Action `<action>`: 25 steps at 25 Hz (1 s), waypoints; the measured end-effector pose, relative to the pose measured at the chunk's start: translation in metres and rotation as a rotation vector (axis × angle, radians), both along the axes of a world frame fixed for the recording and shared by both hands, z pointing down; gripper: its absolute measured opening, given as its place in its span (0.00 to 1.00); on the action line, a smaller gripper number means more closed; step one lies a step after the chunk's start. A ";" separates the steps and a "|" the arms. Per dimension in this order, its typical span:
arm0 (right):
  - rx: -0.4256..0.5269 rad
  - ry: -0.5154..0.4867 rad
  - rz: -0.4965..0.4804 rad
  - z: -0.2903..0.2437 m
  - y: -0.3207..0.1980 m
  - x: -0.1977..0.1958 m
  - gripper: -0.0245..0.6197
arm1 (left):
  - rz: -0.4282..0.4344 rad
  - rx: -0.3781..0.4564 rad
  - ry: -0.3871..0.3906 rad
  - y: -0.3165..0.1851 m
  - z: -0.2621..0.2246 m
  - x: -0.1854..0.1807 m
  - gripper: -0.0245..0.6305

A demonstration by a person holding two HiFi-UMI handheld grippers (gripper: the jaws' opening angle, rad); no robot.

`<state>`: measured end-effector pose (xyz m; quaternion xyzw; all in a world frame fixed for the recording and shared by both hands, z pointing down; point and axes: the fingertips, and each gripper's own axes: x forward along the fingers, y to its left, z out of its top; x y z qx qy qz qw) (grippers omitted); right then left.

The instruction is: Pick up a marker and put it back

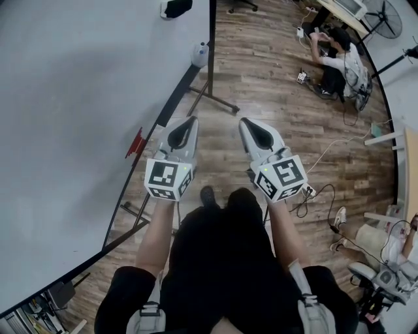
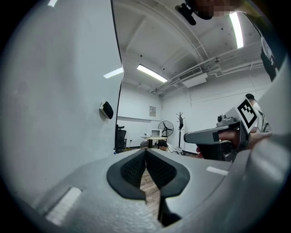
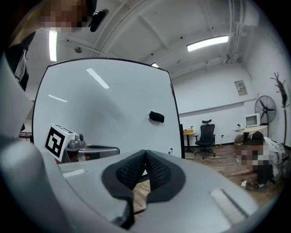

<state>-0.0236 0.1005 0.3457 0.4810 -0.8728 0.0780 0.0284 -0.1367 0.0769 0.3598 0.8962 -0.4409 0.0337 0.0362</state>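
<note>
Head view: I hold the left hand-held gripper [image 1: 191,121] and the right hand-held gripper [image 1: 245,122] side by side, roughly level, above the wooden floor [image 1: 274,85]. Both sit just right of the whiteboard [image 1: 78,130], touching nothing. A small red item [image 1: 135,142] sits at the whiteboard's lower edge, left of my left hand-held gripper and apart from it. It is the only marker-like thing in sight, but too small to confirm. A black eraser [image 1: 176,8] clings to the board at the far end, and a spray bottle [image 1: 200,53] stands near the frame there. A person [image 1: 339,59] sits on the floor, far right.

Left gripper view: the left hand-held gripper [image 2: 146,150] has its pad tips meeting, with nothing between them. The whiteboard [image 2: 59,113] fills the left, carrying the eraser [image 2: 107,109].

Right gripper view: the right hand-held gripper [image 3: 145,152] is likewise closed and empty. The whiteboard [image 3: 104,113] and eraser [image 3: 156,117] lie beyond, with an office chair [image 3: 207,139] further right.
</note>
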 end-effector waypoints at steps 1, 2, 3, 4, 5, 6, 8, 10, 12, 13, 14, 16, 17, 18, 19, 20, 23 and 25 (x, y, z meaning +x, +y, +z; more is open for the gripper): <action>-0.003 -0.003 0.009 0.001 0.002 0.002 0.04 | 0.003 -0.004 0.001 0.000 0.002 0.000 0.05; -0.006 -0.005 0.018 0.002 0.003 0.005 0.04 | 0.006 -0.009 0.002 0.001 0.005 0.000 0.05; -0.011 -0.008 0.027 0.004 0.005 0.007 0.04 | 0.010 -0.016 0.004 0.001 0.007 0.001 0.05; -0.018 -0.011 0.035 0.006 0.007 0.009 0.04 | 0.015 -0.023 0.005 0.002 0.010 0.002 0.05; -0.028 -0.017 0.041 0.009 0.009 0.012 0.04 | 0.019 -0.031 0.004 0.003 0.013 0.004 0.05; -0.038 -0.024 0.044 0.013 0.010 0.014 0.04 | 0.024 -0.039 0.003 0.004 0.016 0.006 0.05; -0.049 -0.038 0.047 0.018 0.008 0.018 0.04 | 0.032 -0.051 0.001 0.003 0.023 0.011 0.05; -0.050 -0.043 0.046 0.020 0.001 0.020 0.04 | 0.036 -0.062 -0.002 -0.003 0.029 0.014 0.05; -0.050 -0.033 0.034 0.023 -0.007 0.019 0.04 | 0.034 -0.072 -0.004 -0.009 0.033 0.015 0.05; -0.050 -0.023 0.022 0.024 -0.011 0.019 0.04 | 0.030 -0.076 -0.006 -0.013 0.034 0.016 0.05; -0.048 -0.014 0.006 0.025 -0.015 0.019 0.04 | 0.024 -0.077 -0.008 -0.017 0.034 0.018 0.05; -0.044 -0.010 -0.026 0.024 -0.025 0.022 0.04 | 0.009 -0.083 -0.015 -0.025 0.033 0.023 0.05; -0.044 -0.011 -0.037 0.024 -0.030 0.024 0.04 | 0.001 -0.087 -0.017 -0.030 0.033 0.025 0.05; -0.044 -0.011 -0.044 0.024 -0.036 0.027 0.04 | -0.006 -0.090 -0.020 -0.035 0.033 0.027 0.05; -0.042 -0.010 -0.048 0.023 -0.044 0.029 0.04 | -0.013 -0.092 -0.022 -0.042 0.033 0.029 0.05; -0.039 -0.008 -0.050 0.023 -0.052 0.031 0.04 | -0.022 -0.093 -0.024 -0.049 0.032 0.030 0.05; -0.024 0.019 -0.049 0.020 -0.079 0.042 0.04 | -0.041 -0.090 -0.016 -0.075 0.027 0.040 0.05; -0.012 0.047 -0.058 0.018 -0.095 0.050 0.04 | -0.046 -0.083 -0.018 -0.089 0.023 0.051 0.05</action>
